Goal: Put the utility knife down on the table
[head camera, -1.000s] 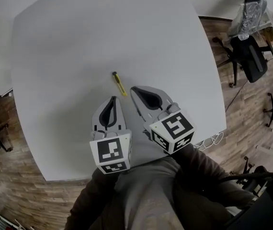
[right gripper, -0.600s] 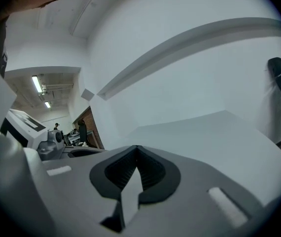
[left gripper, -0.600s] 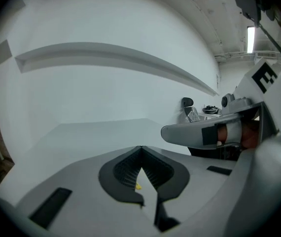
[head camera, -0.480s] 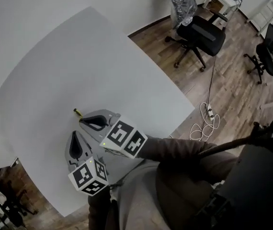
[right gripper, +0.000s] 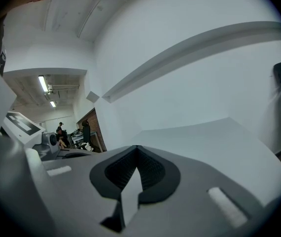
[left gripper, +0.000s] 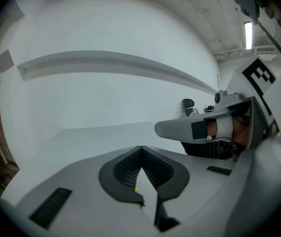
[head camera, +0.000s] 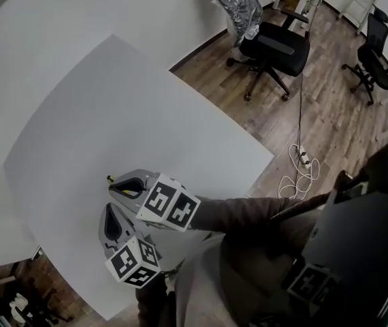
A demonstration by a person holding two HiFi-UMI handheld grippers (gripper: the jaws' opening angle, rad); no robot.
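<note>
the utility knife (head camera: pixel 110 179) lies on the white tabletop (head camera: pixel 112 101), with only its small end showing at about 10 o'clock of the right gripper (head camera: pixel 122 186); the rest is hidden under that gripper, and i cannot tell whether the two touch. the right gripper's jaws are closed tip to tip with nothing between them. the left gripper (head camera: pixel 110 222), just beside it at about 6 o'clock, also has its jaws together and empty above the tabletop.
</note>
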